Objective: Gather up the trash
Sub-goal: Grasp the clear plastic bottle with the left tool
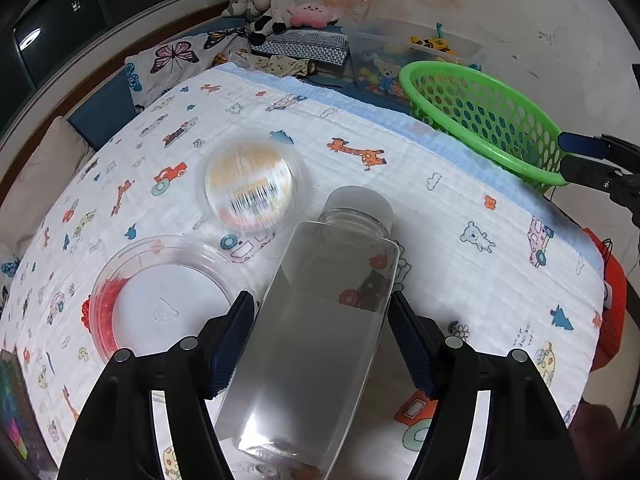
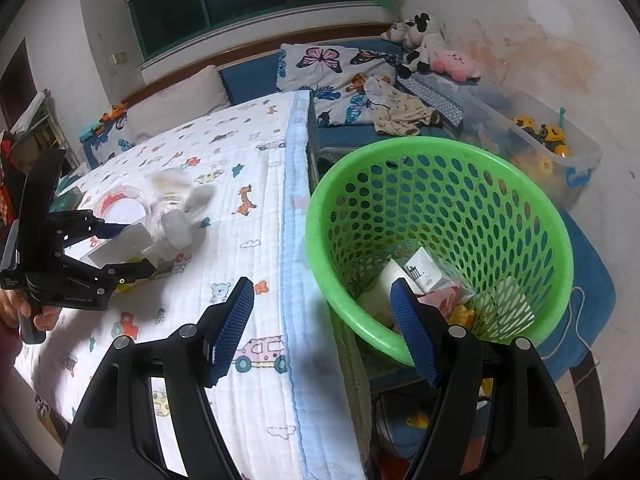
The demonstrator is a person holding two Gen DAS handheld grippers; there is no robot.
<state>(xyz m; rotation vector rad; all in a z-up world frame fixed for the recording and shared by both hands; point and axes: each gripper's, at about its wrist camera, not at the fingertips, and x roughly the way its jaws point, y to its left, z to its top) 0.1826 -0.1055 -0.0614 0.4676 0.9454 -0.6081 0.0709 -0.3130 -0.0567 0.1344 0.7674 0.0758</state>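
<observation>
1. The step in hand looks like the pick-up of the clear bottle (image 1: 324, 320). It lies between the two fingers of the left gripper (image 1: 322, 338), with its white cap (image 1: 360, 202) pointing away from the gripper.
2. The blue pads (image 1: 236, 344) stand just beside the bottle walls on both sides. I cannot tell if they already press on it; the bottle appears to rest on the desk (image 1: 460, 208), so I judge the grasp as not complete.
3. The right gripper (image 2: 322, 330) is released and holds nothing. It hangs over the desk edge, with the green basket (image 2: 320, 240) just ahead and to its right.
4. The next move, in my judgement, calls for closing fully on the bottle, lifting it, and carrying it to the right toward the basket, which already holds some paper trash (image 2: 424, 272).
5. Left of the left gripper, very near its left finger, sits a round clear container (image 1: 160, 300) with red pieces. Ahead and slightly left lies a blurred round lid (image 1: 252, 184) with a barcode. Both seem to be later trash.
6. The room to the right of the bottle is open cloth. The basket rim stands beyond the desk edge, so the bottle must pass over this edge and over the rim.
</observation>
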